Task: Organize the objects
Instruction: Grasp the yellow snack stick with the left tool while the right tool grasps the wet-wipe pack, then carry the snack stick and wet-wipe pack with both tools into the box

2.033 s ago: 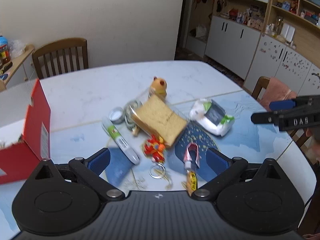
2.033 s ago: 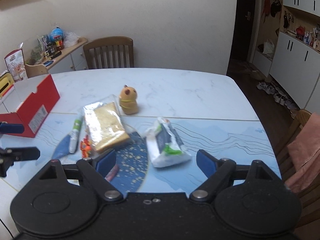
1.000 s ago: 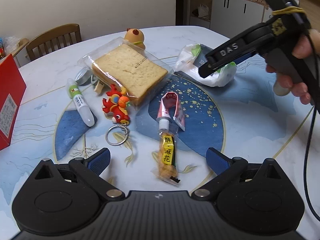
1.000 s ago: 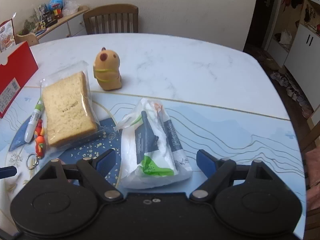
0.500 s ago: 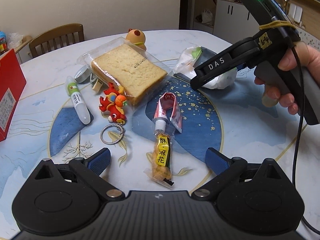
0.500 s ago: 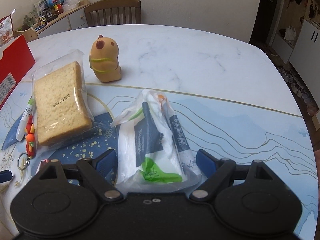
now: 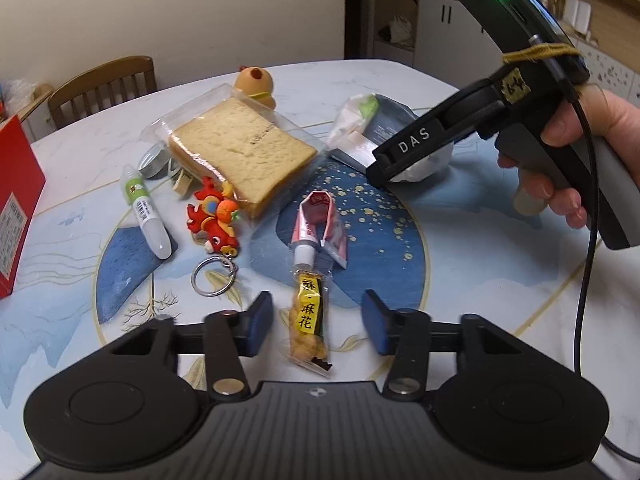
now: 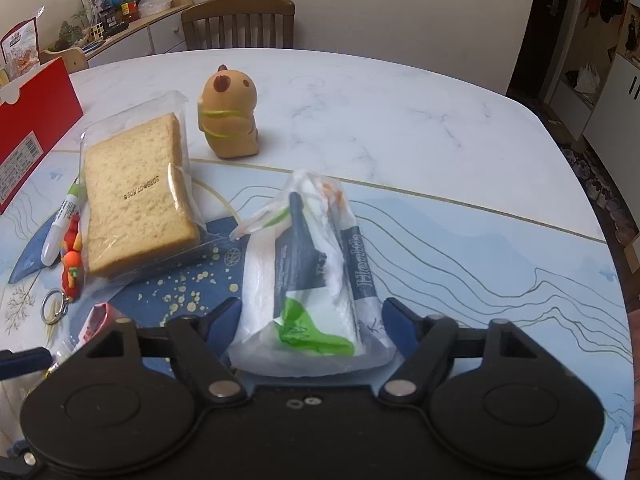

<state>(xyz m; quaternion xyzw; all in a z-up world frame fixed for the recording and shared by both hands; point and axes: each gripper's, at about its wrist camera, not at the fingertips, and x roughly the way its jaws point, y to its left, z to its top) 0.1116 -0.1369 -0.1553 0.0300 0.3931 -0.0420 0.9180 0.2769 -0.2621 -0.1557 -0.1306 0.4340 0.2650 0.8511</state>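
My left gripper [image 7: 316, 326] is partly closed around a yellow snack packet [image 7: 308, 326] lying on the table; the blue pads stand beside it with small gaps. My right gripper [image 8: 312, 330] is narrowed around a white tissue pack [image 8: 316, 280], its pads at the pack's sides; contact is unclear. The right gripper also shows in the left wrist view [image 7: 404, 152] over the tissue pack [image 7: 360, 120]. A bagged bread slice [image 7: 240, 148], a red dragon keychain [image 7: 214, 218], a glue pen [image 7: 146, 210], a red tube [image 7: 318, 220] and a capybara toy [image 8: 228, 114] lie nearby.
A red box [image 8: 32, 124] stands at the table's left edge and shows in the left wrist view [image 7: 16, 200]. A small metal tin [image 7: 154, 160] sits behind the glue pen. A wooden chair [image 8: 238, 20] stands at the far side.
Both grippers' jaws have narrowed from wide open. The left one has moved down onto the snack packet, the right one closer over the tissue pack.
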